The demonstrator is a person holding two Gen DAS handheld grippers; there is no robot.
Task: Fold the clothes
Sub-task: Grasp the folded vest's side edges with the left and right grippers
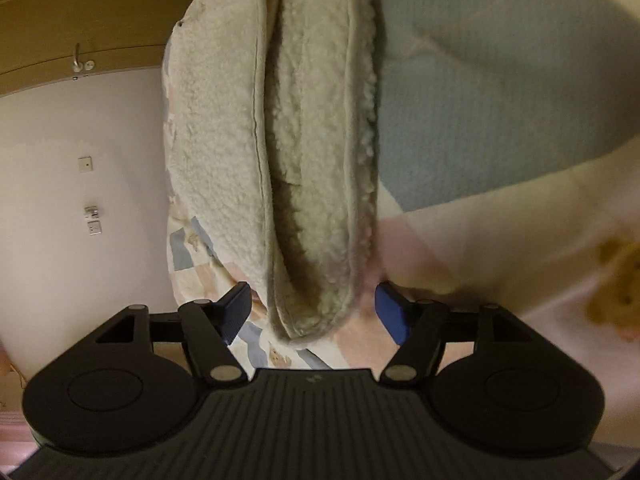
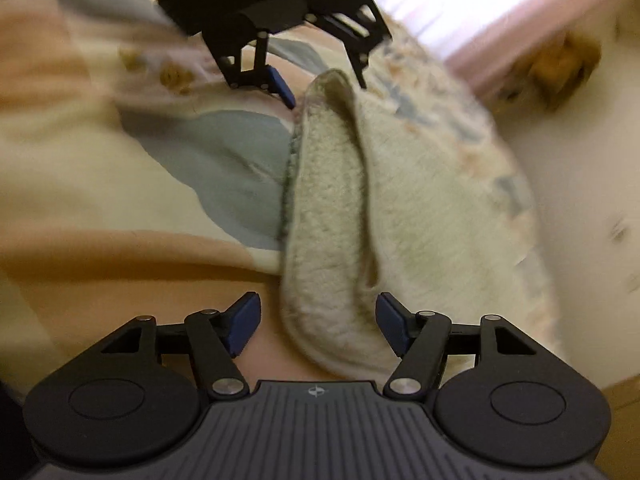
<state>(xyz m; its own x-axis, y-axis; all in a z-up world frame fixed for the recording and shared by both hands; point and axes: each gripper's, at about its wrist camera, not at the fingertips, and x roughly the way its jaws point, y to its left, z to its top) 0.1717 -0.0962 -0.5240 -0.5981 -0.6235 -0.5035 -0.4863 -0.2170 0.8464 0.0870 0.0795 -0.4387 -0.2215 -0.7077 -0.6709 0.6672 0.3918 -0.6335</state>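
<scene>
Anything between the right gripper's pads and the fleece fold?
Nothing visible. The cream fleece-lined garment's folded edge already lies between the right gripper's open blue pads, not pinched. The left gripper straddles the far end.

My left claw [image 1: 314,312] straddles one end of the folded fleece [image 1: 280,140], which runs off toward 12 o'clock. My right claw [image 2: 318,322] straddles the other end, facing the left one at 12. A bedspread [image 2: 100,208] lies under it all.
</scene>
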